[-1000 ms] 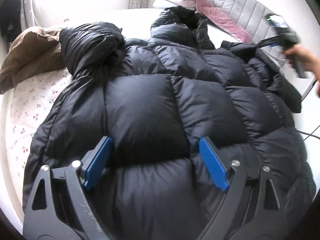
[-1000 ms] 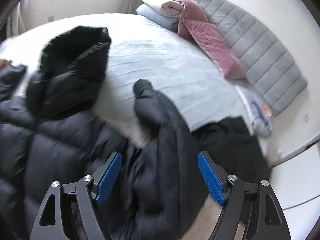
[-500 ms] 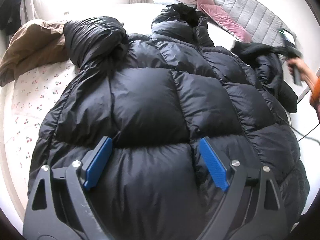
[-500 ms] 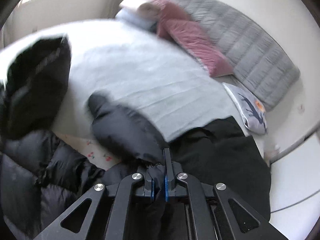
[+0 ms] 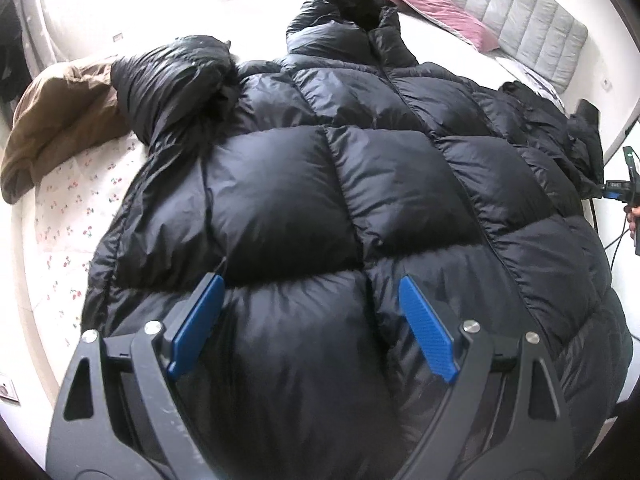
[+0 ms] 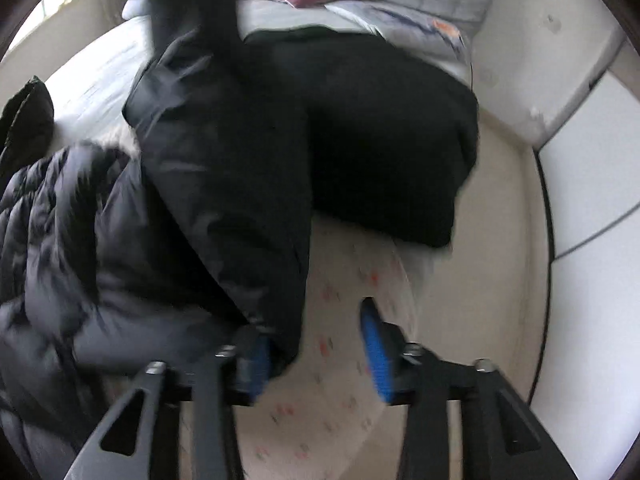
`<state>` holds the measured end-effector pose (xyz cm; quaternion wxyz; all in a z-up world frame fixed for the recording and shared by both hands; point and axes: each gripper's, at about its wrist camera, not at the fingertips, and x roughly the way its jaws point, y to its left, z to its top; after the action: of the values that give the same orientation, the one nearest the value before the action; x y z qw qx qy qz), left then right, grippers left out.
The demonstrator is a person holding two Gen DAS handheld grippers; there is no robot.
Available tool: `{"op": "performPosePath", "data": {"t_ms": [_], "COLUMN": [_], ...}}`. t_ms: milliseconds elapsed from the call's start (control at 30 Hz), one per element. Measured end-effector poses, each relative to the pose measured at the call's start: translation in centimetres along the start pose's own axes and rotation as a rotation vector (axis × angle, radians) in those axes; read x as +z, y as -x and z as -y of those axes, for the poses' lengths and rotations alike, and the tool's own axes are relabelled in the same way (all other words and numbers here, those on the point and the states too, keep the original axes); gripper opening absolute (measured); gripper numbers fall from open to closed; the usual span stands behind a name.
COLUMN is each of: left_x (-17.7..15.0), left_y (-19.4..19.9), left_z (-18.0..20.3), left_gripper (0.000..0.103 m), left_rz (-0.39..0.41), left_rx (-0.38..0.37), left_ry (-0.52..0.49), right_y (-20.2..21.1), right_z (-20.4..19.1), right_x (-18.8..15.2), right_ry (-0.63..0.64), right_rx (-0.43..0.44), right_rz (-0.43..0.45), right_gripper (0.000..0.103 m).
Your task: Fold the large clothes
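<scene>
Black puffer jacket [image 5: 340, 200] spread on bed [image 5: 60, 208]; left tongs [image 5: 312, 328] spread wide above hem; right tongs [image 6: 316, 352], just opening, sleeve [image 6: 224, 168] edge between them, unpinched.

daylight, upper-left glare | left view sharp | right view motion-blurred | fisheye edges dark

Glossy quilted cloth jacket [image 5: 340, 184]
</scene>
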<state>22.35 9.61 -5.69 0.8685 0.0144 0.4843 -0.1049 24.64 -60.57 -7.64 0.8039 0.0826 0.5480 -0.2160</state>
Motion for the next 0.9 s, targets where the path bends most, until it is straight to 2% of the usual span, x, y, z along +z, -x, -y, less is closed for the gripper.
{"op": "performPosePath", "data": {"t_ms": [100, 167, 267, 333, 433, 533, 667, 733, 800, 833, 867, 900], "left_x": [0.4, 0.6, 0.7, 0.6, 0.4, 0.6, 1.2, 1.8, 2.1, 2.1, 2.2, 2.1], "left_y": [0.9, 1.5, 1.9, 1.8, 1.3, 0.7, 0.5, 0.2, -0.6, -1.0, -1.4, -1.9], "left_z": [0.5, 0.9, 1.4, 1.6, 1.8, 1.9, 2.0, 2.2, 2.3, 2.3, 2.5, 2.6], "left_gripper": [0.089, 0.089, 0.089, 0.089, 0.089, 0.089, 0.089, 0.089, 0.089, 0.089, 0.089, 0.089], "left_rz": [0.012, 0.023, 0.025, 0.015, -0.005, -0.027, -0.034, -0.028, -0.038, -0.043, -0.047, -0.052], "left_rx": [0.019, 0.022, 0.010, -0.001, -0.010, -0.008, -0.041, -0.068, -0.085, -0.088, -0.083, -0.070], "left_ry": [-0.025, -0.035, -0.033, -0.024, -0.002, 0.030, 0.086, 0.104, 0.118, 0.118, 0.112, 0.102], "right_y": [2.1, 4.0, 6.1, 5.6, 3.0, 0.3, -0.8, -1.4, -1.5, -1.0, 0.2, 2.6], "right_z": [0.6, 0.9, 2.2, 3.9, 6.2, 8.6, 8.3, 7.3, 5.1, 4.5, 2.9, 1.4], "right_x": [-0.7, 0.2, 1.6, 3.2, 4.1, 5.2, 8.5, 10.5, 11.9, 11.6, 12.5, 13.2], "right_ry": [0.010, -0.004, -0.109, -0.180, -0.299, -0.407, -0.401, -0.404, -0.371, -0.353, -0.290, -0.191], "right_rx": [0.053, 0.122, 0.282, 0.327, 0.301, 0.371, 0.471, 0.455, 0.427, 0.421, 0.402, 0.384], "right_rz": [0.053, 0.115, 0.188, 0.201, 0.167, 0.160, 0.220, 0.218, 0.207, 0.194, 0.204, 0.287], "right_gripper": [0.059, 0.071, 0.087, 0.089, 0.090, 0.090, 0.090, 0.088, 0.047, 0.008, 0.009, 0.008]}}
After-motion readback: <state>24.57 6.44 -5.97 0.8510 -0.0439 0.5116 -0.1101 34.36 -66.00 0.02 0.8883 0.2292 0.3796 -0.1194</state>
